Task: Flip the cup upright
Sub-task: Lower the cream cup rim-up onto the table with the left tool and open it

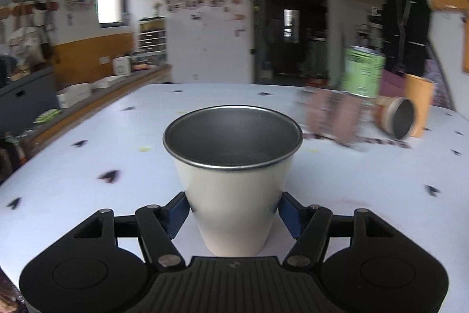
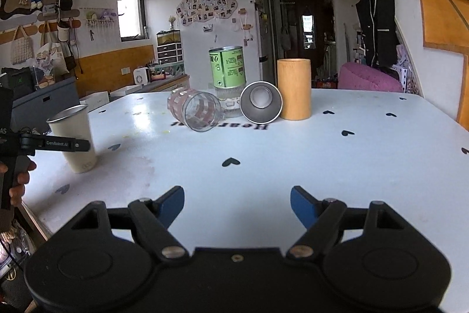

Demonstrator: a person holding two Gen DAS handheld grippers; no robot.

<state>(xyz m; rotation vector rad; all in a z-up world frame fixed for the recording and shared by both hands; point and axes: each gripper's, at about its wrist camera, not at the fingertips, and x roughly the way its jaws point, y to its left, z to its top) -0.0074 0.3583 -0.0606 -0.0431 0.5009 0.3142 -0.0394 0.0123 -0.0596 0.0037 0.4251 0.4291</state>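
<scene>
A white cup (image 1: 233, 189) with a steel rim and steel inside stands upright, mouth up, between the blue pads (image 1: 177, 214) of my left gripper (image 1: 233, 207), which is shut on its lower wall. The right wrist view shows the same cup (image 2: 74, 137) at the table's left edge, base at the tabletop, with the left gripper's finger (image 2: 63, 144) across its side. My right gripper (image 2: 237, 206) hangs open above the near table with nothing between its fingers.
On the far part of the white heart-printed table (image 2: 293, 160) lie a pink-checked glass (image 2: 198, 113) and a steel-lined cup (image 2: 261, 101), both on their sides. Behind them stand a green can (image 2: 227, 66) and a wooden cylinder (image 2: 294, 88). A hand (image 2: 20, 181) holds the left gripper's handle.
</scene>
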